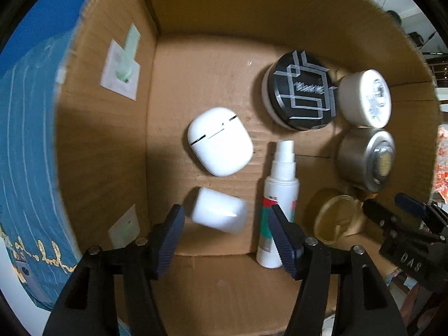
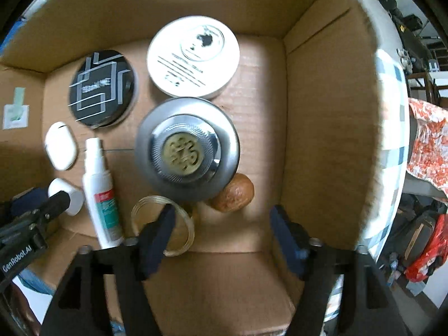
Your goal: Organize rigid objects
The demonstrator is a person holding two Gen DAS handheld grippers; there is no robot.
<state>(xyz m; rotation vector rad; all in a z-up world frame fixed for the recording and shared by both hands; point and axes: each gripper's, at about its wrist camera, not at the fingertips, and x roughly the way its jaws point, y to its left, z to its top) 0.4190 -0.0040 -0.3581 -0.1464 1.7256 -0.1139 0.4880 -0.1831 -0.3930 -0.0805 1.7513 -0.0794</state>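
Left wrist view looks down into an open brown cardboard box (image 1: 196,64). The left gripper (image 1: 226,235) hangs above the box floor with its blue ribbed fingers (image 1: 168,238) spread apart and nothing pressed between them; the small white plastic cap (image 1: 219,216) lies just beyond the tips, free. Beside the cap lies a white spray bottle with a green and red label (image 1: 278,196), and above the cap rests a white rounded earbud case (image 1: 220,140). In the right wrist view the right gripper (image 2: 221,235) is also released, with its jaws wide and empty over the bare cardboard. A clear plastic ring lid (image 2: 163,225) lies under its left finger. Near it there are a brown walnut-like nut (image 2: 233,191), a silver round metal tin with a gold emblem (image 2: 187,148), a white round tin with printed text (image 2: 193,56) and a black round tin with silver line pattern (image 2: 103,88), all lying on the box floor, close together.
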